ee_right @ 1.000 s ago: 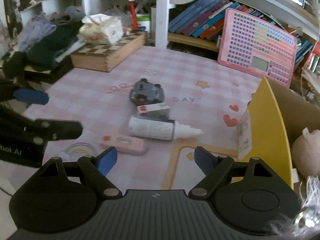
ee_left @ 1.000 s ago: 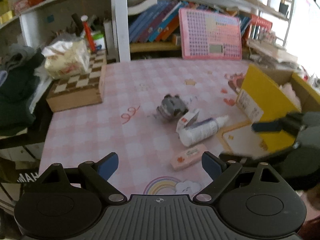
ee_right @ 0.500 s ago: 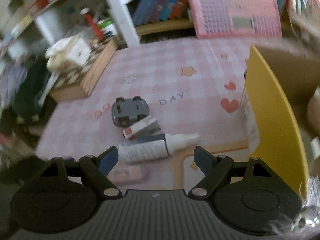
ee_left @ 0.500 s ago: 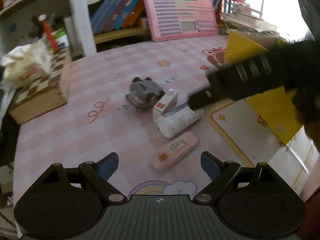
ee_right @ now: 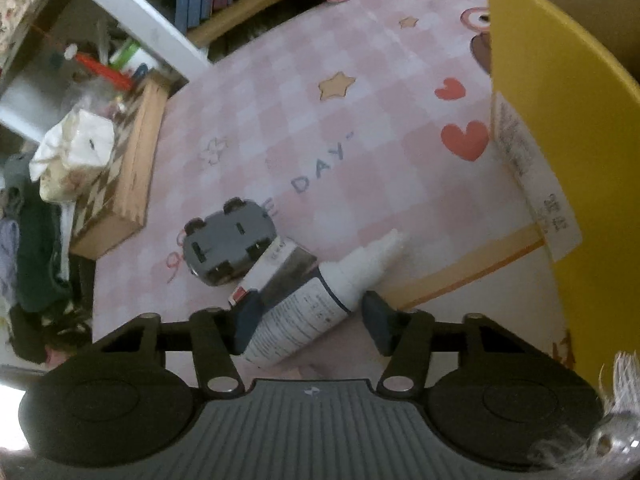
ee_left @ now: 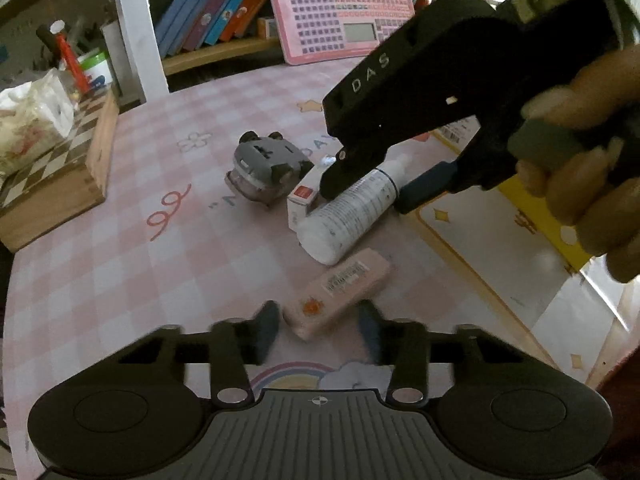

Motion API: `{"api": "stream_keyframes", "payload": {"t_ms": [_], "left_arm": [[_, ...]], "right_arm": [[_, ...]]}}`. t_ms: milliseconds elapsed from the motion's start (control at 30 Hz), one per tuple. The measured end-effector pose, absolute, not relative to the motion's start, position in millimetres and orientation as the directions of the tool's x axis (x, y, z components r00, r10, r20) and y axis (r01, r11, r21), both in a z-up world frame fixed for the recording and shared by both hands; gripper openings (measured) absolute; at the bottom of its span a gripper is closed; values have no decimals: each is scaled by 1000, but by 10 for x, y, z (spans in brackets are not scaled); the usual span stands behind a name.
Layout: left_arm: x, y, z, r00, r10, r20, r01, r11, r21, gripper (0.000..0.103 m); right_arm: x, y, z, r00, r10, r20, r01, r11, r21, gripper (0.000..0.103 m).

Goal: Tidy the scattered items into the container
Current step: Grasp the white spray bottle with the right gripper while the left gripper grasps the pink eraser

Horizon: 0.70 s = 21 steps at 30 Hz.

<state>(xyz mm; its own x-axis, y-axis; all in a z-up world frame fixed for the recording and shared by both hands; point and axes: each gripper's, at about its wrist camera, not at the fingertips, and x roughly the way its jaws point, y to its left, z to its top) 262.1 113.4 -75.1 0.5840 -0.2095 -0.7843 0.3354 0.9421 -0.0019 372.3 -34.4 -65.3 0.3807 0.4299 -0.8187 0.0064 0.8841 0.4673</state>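
A pink eraser-like bar (ee_left: 338, 292) lies on the pink checked mat between the fingers of my left gripper (ee_left: 318, 330), which is open and closing around its near end. A white bottle (ee_left: 352, 212) lies beside a small white-and-red box (ee_left: 302, 200) and an overturned grey toy car (ee_left: 266, 168). My right gripper (ee_right: 310, 322) is open and straddles the white bottle (ee_right: 304, 312), its fingers on either side; it also shows from the left wrist view (ee_left: 368, 188). The yellow-walled cardboard box (ee_right: 560, 128) stands to the right.
A wooden chessboard box (ee_left: 52, 184) with a tissue pack on it sits at the left. A pink keyboard toy (ee_left: 344, 24) leans against the bookshelf at the back. Dark clothes (ee_right: 32, 248) lie off the table's left edge.
Both grippers have moved down and forward to the items. The left one's fingers have narrowed around the pink bar. The right one came over the white bottle and its fingers have narrowed.
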Motion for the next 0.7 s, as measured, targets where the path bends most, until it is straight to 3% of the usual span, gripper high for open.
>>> {"api": "stream_keyframes", "payload": {"t_ms": [67,200,233,467,633,700], "left_arm": [[2585,1166,-743,580,-216,-786,327,945,-17,28],[2492,1255,-728,570,-208,-795,290,956,-42,28],[2482,1285,-725,568,-206,-797,276,960,-52,28],[2462,1374,-720,566,-203,-799,232,969,-82,29],[2509,1352,-730,576,-179,-798,235,971,-48,39],[2554,1355,-737,578,-173,-797,234,971,-41,43]], "right_arm": [[3726,-346,-639,387,434,-813,-23,886,462,50],[3697,-344,-492,438,407,-802,-149,912,382,26],[3691,-344,-468,443,397,-804,-173,918,358,25],[3718,-345,-491,429,404,-808,-149,914,378,30],[3736,-194,-540,420,383,-823,-128,923,364,48],[3755,-124,-574,418,370,-830,-136,929,345,50]]}}
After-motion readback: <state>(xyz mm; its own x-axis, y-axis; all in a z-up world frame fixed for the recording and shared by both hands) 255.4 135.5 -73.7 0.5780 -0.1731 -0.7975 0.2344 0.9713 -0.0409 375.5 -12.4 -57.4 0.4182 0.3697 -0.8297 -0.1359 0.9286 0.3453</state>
